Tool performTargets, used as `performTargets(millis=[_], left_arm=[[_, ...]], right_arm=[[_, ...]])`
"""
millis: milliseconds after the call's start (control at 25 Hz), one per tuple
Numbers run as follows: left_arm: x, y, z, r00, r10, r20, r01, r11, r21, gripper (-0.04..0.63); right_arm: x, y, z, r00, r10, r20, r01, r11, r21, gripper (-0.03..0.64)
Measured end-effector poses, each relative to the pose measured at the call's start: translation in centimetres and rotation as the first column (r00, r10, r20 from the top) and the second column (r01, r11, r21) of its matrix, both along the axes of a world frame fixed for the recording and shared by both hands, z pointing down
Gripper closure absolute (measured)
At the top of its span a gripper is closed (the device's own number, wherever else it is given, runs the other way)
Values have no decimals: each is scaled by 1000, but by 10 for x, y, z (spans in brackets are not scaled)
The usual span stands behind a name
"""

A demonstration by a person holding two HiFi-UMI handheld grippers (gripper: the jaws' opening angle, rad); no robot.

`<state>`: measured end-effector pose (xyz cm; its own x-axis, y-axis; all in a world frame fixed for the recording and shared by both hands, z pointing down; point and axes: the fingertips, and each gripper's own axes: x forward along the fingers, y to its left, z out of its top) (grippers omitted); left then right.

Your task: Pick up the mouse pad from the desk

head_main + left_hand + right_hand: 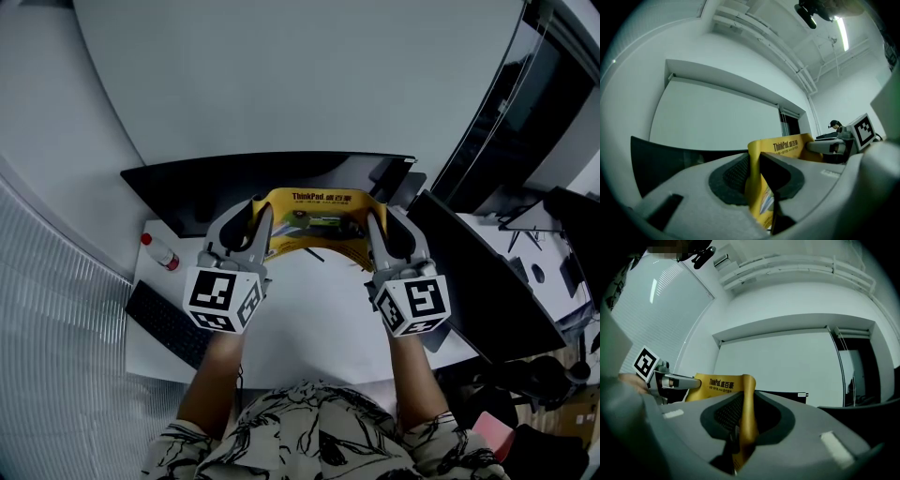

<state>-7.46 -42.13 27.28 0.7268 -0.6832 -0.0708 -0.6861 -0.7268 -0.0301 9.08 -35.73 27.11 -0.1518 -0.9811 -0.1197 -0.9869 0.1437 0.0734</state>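
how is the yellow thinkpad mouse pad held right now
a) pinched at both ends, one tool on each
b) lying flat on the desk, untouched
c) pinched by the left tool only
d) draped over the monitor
a: the left tool and the right tool each have their jaws closed on one end of the yellow mouse pad, which sags between them above the white desk.

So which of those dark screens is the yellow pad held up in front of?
The wide curved monitor straight ahead; the mouse pad overlaps its lower edge. The other monitor angles off to the right.
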Motion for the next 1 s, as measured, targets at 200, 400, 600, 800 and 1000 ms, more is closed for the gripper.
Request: performTargets(millis=[200,400,600,800,1000], left_arm=[[1,-4,8,1000,-4,18,4,1000,-17,515],[2,-4,8,1000,-5,29,6,1000,-14,515],[3,-4,11,1000,-2,28,3,1000,-18,515],[4,-1,14,999,-11,39,11,1000,-8,515],[3,-4,12,999,-11,40,11,1000,-9,515]], right_arm=[[1,-2,5,1000,8,-1,-8,1000,-18,541],[2,-2,7,1000,17,1,-17,999,-29,541],[2,-2,8,1000,21,-3,-21,999,-33,541],[3,0,11,1000,23,-10,-23,999,-38,541],[2,-3,10,1000,24,-12,-24,999,-39,541]])
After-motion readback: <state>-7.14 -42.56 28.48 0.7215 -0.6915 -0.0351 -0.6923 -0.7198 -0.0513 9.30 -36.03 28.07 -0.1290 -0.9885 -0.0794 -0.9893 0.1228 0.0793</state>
